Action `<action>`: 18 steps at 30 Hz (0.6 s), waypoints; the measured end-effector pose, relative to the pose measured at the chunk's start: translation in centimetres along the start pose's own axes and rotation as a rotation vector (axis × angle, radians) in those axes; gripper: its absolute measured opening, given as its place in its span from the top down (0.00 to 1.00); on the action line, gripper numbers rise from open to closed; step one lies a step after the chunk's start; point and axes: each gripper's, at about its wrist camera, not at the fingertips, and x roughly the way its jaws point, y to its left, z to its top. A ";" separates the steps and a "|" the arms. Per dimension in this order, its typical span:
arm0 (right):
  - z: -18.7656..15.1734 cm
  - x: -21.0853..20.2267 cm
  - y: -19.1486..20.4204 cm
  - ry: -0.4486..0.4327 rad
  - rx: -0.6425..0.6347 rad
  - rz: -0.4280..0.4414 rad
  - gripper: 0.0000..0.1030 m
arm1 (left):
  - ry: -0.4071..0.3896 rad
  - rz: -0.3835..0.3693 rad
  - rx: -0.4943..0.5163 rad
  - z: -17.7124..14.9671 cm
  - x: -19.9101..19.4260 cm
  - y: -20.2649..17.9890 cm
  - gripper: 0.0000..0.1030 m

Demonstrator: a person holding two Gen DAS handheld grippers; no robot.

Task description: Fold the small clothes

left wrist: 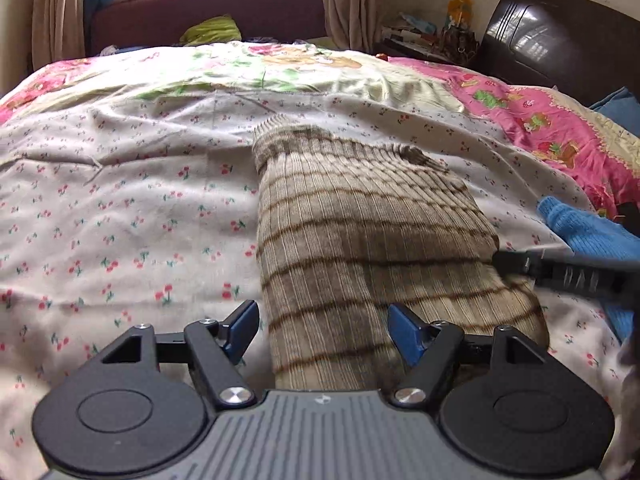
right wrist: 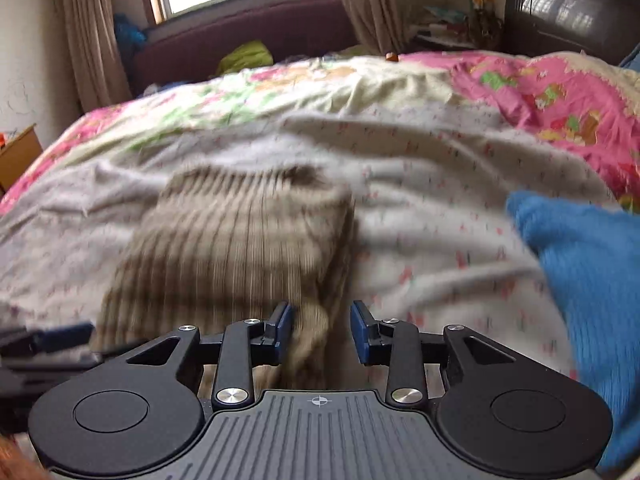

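Observation:
A beige knit sweater with brown stripes (left wrist: 360, 232) lies folded lengthwise on the cherry-print sheet (left wrist: 120, 220). My left gripper (left wrist: 322, 330) is open, its jaws on either side of the sweater's near end, holding nothing. In the right wrist view, which is motion-blurred, the sweater (right wrist: 240, 240) lies ahead and to the left. My right gripper (right wrist: 322, 332) is open over the sweater's near right corner, with a fold of knit between the jaws. The right gripper also shows at the right edge of the left wrist view (left wrist: 560, 272).
A blue knit garment (right wrist: 580, 280) lies on the bed at the right, also in the left wrist view (left wrist: 592, 236). A pink floral quilt (left wrist: 540, 120) covers the far right. A dark headboard (left wrist: 560, 32) and a cluttered nightstand (left wrist: 432, 36) stand beyond.

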 end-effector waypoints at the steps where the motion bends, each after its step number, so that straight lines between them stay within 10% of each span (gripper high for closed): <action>1: -0.6 0.2 0.0 0.020 0.009 -0.003 0.69 | 0.013 0.004 0.006 -0.3 -0.1 -0.2 0.21; 18: -4.8 -8.1 1.7 -0.049 0.057 0.023 0.67 | 0.027 0.023 0.061 -3.5 -4.4 -1.6 0.21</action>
